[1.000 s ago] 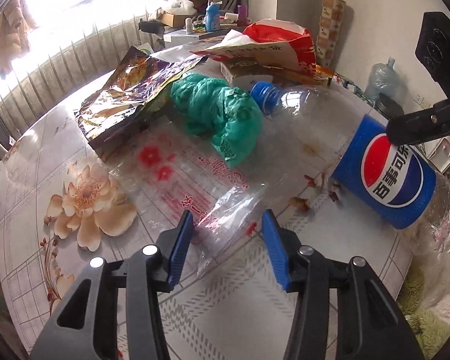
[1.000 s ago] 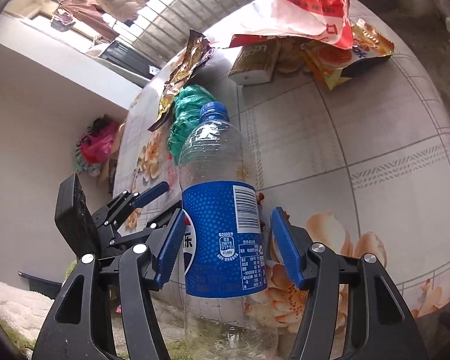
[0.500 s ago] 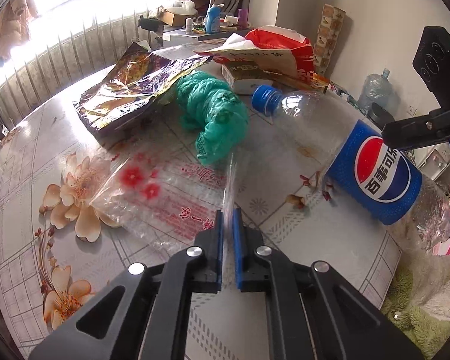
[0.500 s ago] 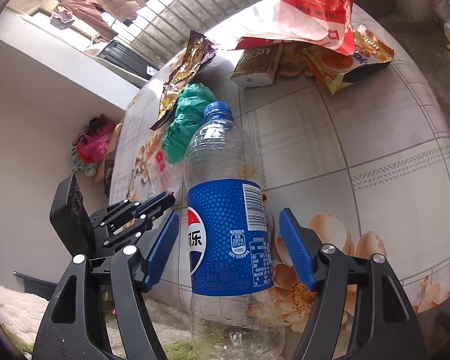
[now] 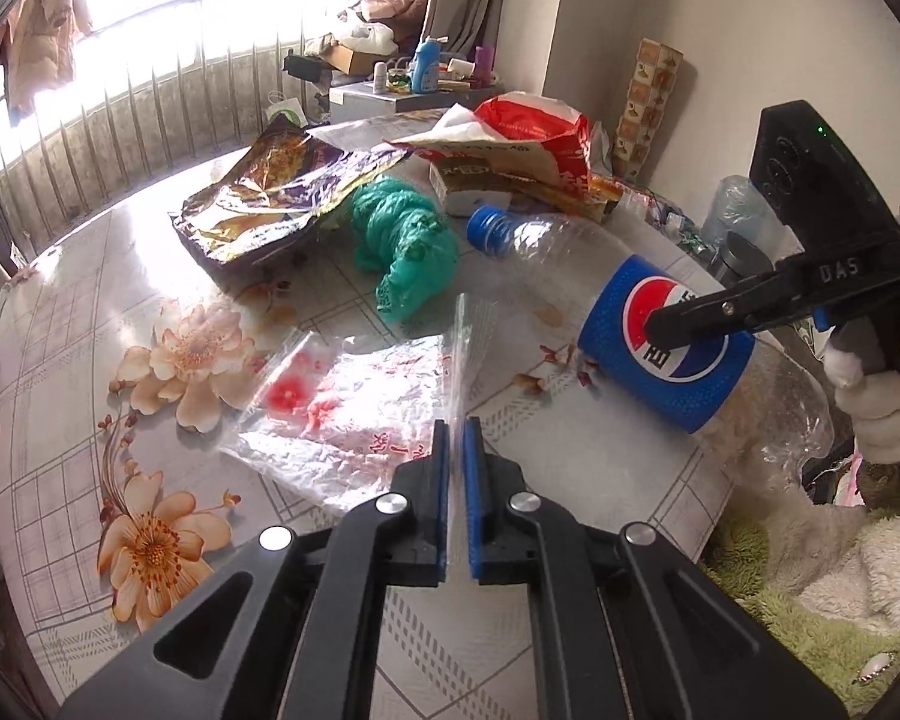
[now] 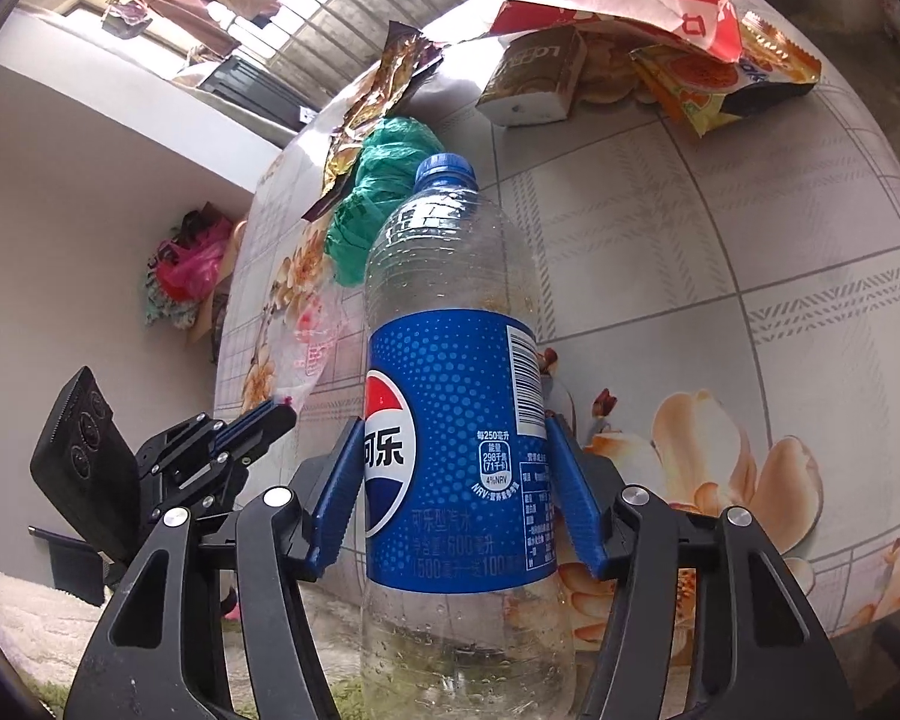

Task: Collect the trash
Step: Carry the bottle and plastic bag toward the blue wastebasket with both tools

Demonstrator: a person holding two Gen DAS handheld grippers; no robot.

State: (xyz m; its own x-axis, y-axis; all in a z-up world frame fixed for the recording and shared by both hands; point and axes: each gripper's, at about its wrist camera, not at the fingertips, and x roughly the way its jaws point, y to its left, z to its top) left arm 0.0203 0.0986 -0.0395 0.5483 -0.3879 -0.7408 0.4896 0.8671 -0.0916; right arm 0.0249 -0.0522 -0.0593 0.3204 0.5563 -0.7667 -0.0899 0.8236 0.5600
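My left gripper is shut on the edge of a clear plastic bag with red print and lifts that edge off the floral table. My right gripper is shut on an empty Pepsi bottle with a blue label, held over the table's edge; the bottle also shows in the left wrist view. The left gripper and the clear bag show at the left of the right wrist view.
A crumpled green plastic bag, a gold-purple foil wrapper, a red and white bag, a small carton and orange snack packets lie further back on the table. A fluffy green rug is below the table's edge.
My left gripper closed on the clear bag's edge and pulled it up and back. My right gripper closed on the Pepsi bottle, which it straddled before.
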